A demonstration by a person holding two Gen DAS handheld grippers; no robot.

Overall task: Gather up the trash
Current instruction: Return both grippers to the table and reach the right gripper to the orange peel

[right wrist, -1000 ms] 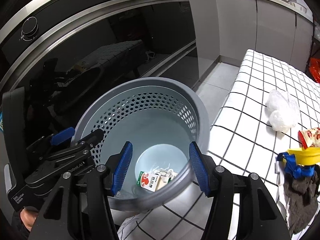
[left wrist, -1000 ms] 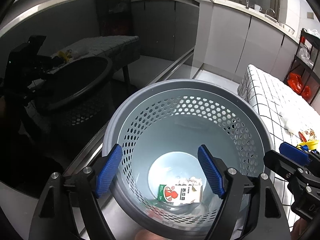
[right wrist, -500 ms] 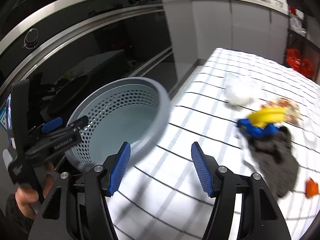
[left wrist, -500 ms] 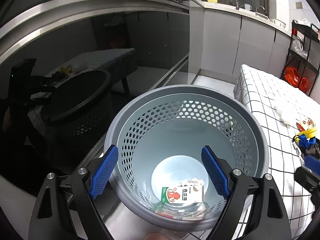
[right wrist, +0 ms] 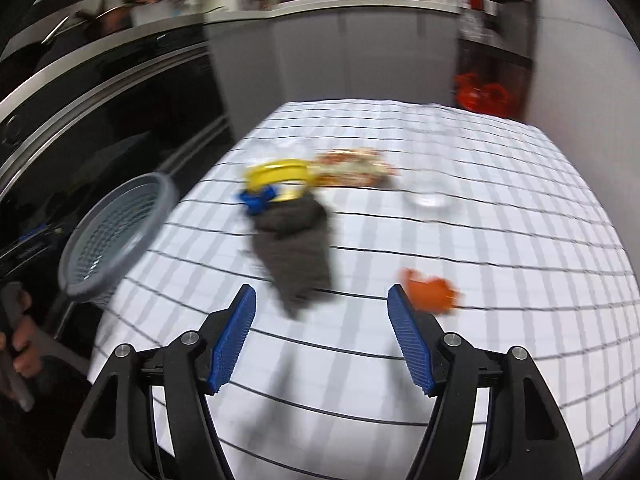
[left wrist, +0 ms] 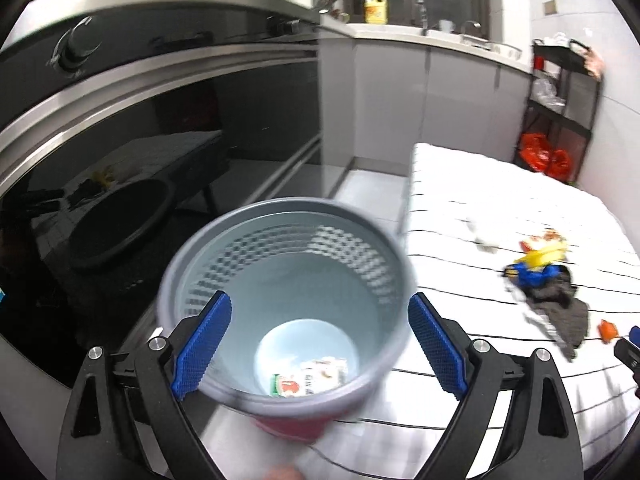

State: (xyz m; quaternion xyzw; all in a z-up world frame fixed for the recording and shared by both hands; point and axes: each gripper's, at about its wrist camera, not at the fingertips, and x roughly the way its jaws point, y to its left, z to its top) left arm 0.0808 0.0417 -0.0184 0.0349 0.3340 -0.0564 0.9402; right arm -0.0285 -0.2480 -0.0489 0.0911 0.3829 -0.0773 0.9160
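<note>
A grey perforated bin [left wrist: 280, 280] stands beside the checked table; a small carton [left wrist: 308, 376] lies at its bottom. My left gripper [left wrist: 318, 344] is open, its pads either side of the bin's rim. In the right wrist view the bin [right wrist: 116, 232] is at the left. My right gripper [right wrist: 322, 340] is open and empty above the checked tablecloth [right wrist: 480, 248]. Ahead of it lie a dark cloth [right wrist: 298, 248], an orange scrap [right wrist: 430, 290], a yellow and blue item [right wrist: 276, 180], a printed wrapper [right wrist: 352, 168] and a clear plastic piece [right wrist: 428, 196].
A dark glass oven front [left wrist: 120, 160] stands left of the bin. Grey cabinets [left wrist: 400, 100] and a black shelf with red bags [left wrist: 544, 156] stand behind the table. A hand [right wrist: 20, 344] holds the left gripper's handle.
My right gripper has swung right, away from the bin, and now faces the trash on the table. The left wrist view has tilted up a little; the bin sits lower in it.
</note>
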